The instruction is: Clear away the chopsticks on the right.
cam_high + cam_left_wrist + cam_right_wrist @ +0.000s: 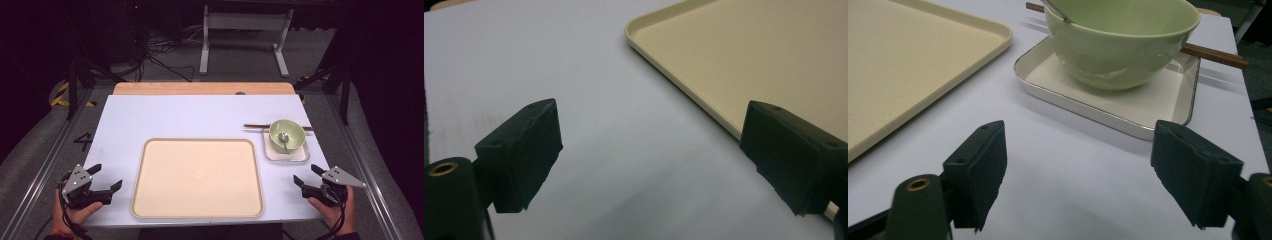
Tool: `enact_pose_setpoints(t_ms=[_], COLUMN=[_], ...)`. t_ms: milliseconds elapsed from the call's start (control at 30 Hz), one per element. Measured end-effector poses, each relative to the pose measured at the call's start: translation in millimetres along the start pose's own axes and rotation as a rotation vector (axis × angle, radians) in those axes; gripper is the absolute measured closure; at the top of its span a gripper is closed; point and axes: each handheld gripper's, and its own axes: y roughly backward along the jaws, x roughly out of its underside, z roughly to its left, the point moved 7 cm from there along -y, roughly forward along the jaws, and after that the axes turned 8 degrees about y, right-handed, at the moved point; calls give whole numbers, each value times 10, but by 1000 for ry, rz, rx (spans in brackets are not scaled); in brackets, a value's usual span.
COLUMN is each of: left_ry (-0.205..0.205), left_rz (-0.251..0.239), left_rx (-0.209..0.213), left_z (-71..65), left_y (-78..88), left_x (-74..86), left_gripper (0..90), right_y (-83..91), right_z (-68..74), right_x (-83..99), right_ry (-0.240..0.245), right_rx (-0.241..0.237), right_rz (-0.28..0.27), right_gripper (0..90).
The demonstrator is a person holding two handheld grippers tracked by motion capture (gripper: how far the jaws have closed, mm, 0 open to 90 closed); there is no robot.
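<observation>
Spoon [284, 138] (handle mostly hidden) in bowl [295, 132]

Lab: metal rig frame [45, 165], floor cables [160, 55]

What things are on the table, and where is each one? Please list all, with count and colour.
tray: 1, beige, nothing on it, centre of table near the person
square dish: 1, white, right of tray
bowl: 1, light green, sitting in the square dish
spoon: 1, metal, inside the bowl
chopsticks: brown, count unclear, behind the bowl
table: 1, white top
left gripper: 1, black, open, left of tray
right gripper: 1, black, open, below the square dish
</observation>
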Motion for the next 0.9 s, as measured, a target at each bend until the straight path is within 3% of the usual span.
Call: enact_pose_setpoints(t_ms=[367, 533, 667, 900], left_ry=[-63, -47, -48, -52], left_rz=[38, 15, 9, 24], left_rx=[25, 38, 38, 47], left_z=[-95, -114, -115, -137], left_y=[-97, -72, -59, -73], left_x=[4, -2, -5, 11], left_gripper=[109, 112, 115, 122], right_y=[84, 129, 122, 113], right_z=[-129, -177, -168, -190], right_x=[36, 5, -8, -34], right_ry=[-53, -70, -48, -50], right_rx=[14, 14, 6, -2], right_rz=[7, -14, -10, -13], right_gripper=[341, 481, 549, 584])
